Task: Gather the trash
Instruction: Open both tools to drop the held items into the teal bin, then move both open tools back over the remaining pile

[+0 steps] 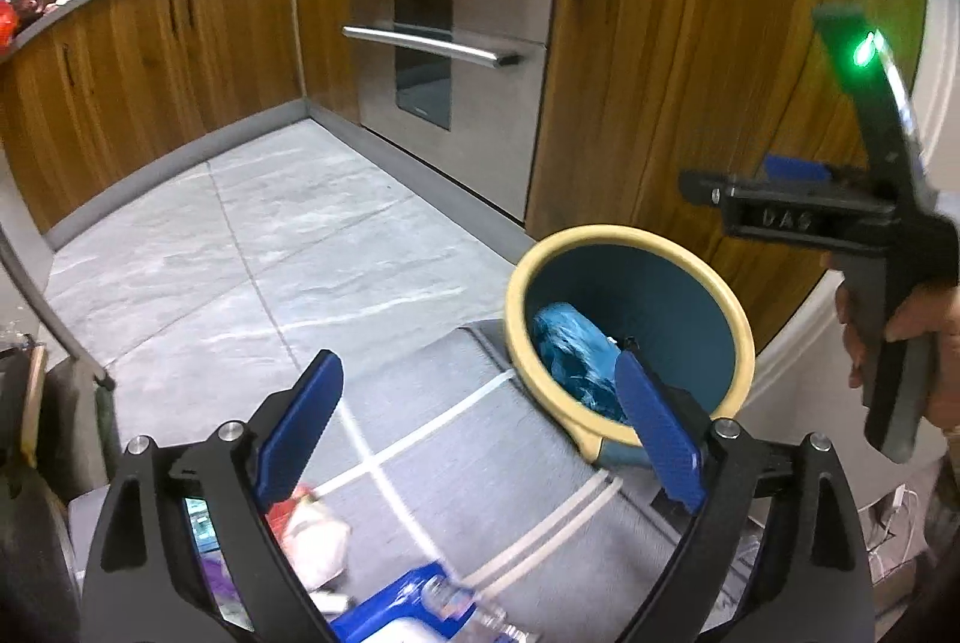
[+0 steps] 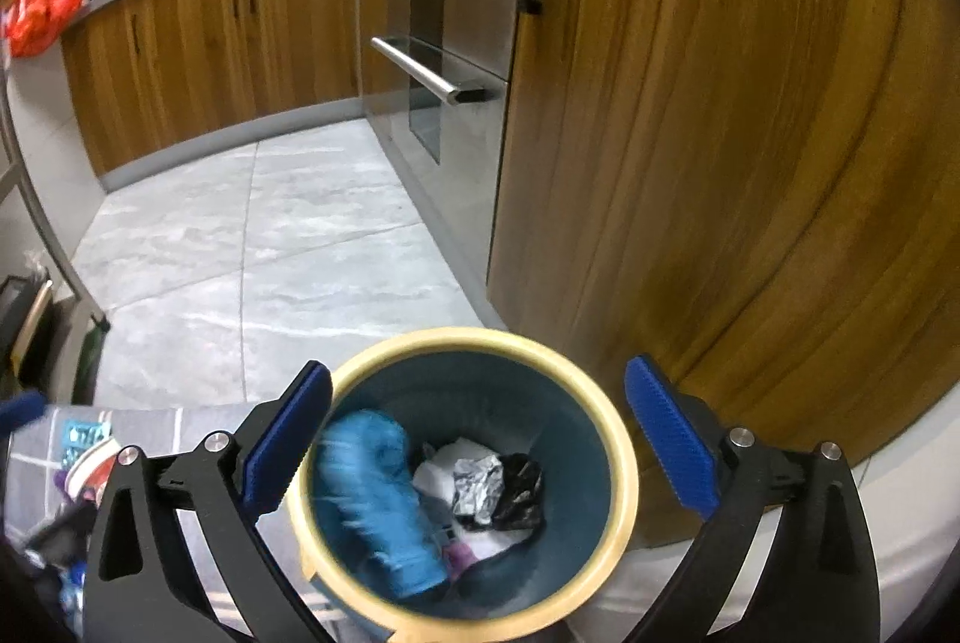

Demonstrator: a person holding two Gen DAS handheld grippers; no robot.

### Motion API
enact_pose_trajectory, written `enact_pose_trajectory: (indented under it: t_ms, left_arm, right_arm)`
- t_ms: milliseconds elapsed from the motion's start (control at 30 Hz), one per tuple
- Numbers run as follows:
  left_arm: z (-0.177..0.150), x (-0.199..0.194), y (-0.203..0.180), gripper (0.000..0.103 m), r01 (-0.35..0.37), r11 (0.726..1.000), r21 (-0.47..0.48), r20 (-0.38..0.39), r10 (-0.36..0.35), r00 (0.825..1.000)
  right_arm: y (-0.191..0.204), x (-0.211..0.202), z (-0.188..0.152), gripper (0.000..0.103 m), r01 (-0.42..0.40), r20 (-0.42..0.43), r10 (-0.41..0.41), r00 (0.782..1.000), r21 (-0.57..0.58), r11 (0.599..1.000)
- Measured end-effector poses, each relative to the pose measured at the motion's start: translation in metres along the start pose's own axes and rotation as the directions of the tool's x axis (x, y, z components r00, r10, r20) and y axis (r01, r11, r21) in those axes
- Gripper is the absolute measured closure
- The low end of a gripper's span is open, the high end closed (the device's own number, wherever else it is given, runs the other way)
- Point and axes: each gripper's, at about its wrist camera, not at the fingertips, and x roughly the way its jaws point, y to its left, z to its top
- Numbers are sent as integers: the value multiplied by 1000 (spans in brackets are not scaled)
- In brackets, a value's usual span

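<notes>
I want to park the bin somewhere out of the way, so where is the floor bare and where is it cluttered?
Bare: the grey floor tiles between the wooden cabinets and the oven. Crowded: the grey mat, where wrappers and a plastic bottle lie beneath the left gripper, beside the bin.

Waste bin (image 2: 624,481): teal-blue wall, cream-yellow rim. Contents: bright blue crumpled bag (image 2: 372,499), silver foil wad (image 2: 477,484), black wrapper (image 2: 519,487), white paper (image 2: 438,469). Floor tiles (image 1: 252,235): pale grey, white marbled veining. Mat (image 1: 456,439): grey with white crossing lines. Cabinet fronts (image 2: 720,132): brown wood grain, vertical streaks, black handles. Oven (image 1: 444,18): brushed steel, dark glass. Left gripper (image 1: 480,439) and right gripper (image 2: 480,451): black frames, blue ribbed pads.
</notes>
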Motion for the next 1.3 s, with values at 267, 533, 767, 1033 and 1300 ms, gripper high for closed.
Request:
enact_pose_trajectory:
  t_ms: [267, 533, 767, 1033, 1300]
  left_arm:
    - [-13, -67, 33, 9, -61, 998, -1, 55, 61, 997]
    - [-42, -102, 78, 8, -150, 988, -46, 58, 153, 987]
    - [-60, -112, 110, 8, -199, 973, -113, 40, 205, 978]
    - [-73, -124, 133, 8, -201, 962, -182, 42, 212, 976]
    - [-80, -134, 150, 6, -198, 955, -221, 50, 213, 976]
  right_arm:
    - [-13, -15, -5, 5, -56, -34, 63, 997, 173, 983]
    - [12, -45, -15, 5, -93, -26, 100, 995, 210, 973]
    - [50, -73, -26, 5, -138, -14, 142, 990, 172, 975]
    - [103, -97, -45, 5, -177, -25, 180, 983, 69, 982]
    - [132, -98, -53, 5, -178, -40, 177, 983, -12, 984]
